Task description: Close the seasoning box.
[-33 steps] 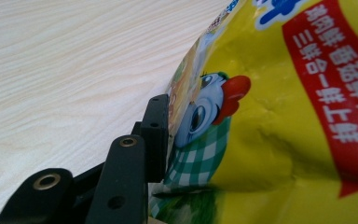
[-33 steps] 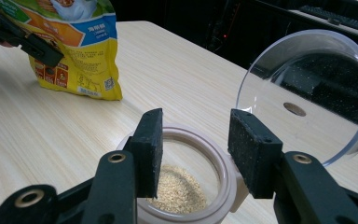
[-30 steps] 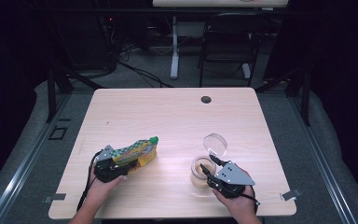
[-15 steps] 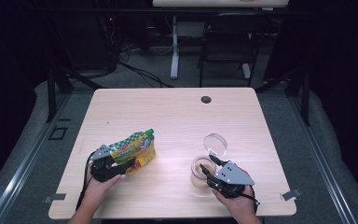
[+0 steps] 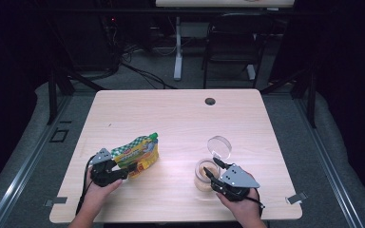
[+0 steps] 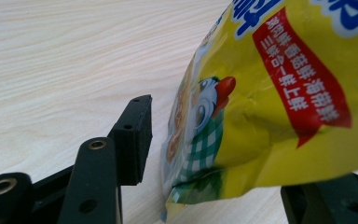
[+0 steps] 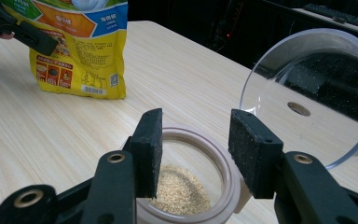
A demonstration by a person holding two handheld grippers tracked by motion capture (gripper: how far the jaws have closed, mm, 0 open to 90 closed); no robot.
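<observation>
Two hand-held grippers work at the near edge of the surface (image 5: 180,114). At near left, the left hand-held gripper (image 5: 123,169) has its jaws spread on either side of the bottom edge of a yellow spouted food pouch (image 5: 138,153); in the left gripper view the left jaw stands apart from the pouch (image 6: 270,93), while the right jaw lies under the bulging side, and contact there cannot be told. The pouch stands tilted, its green cap (image 5: 154,136) pointing far and right. At near right, the right hand-held gripper (image 5: 211,171) holds its jaws spread over the rim of an open glass jar (image 7: 191,186), its left jaw dipping inside the mouth above tan granules (image 7: 179,189). The jar's clear hinged lid (image 5: 219,146) stands tipped open on its far side.
</observation>
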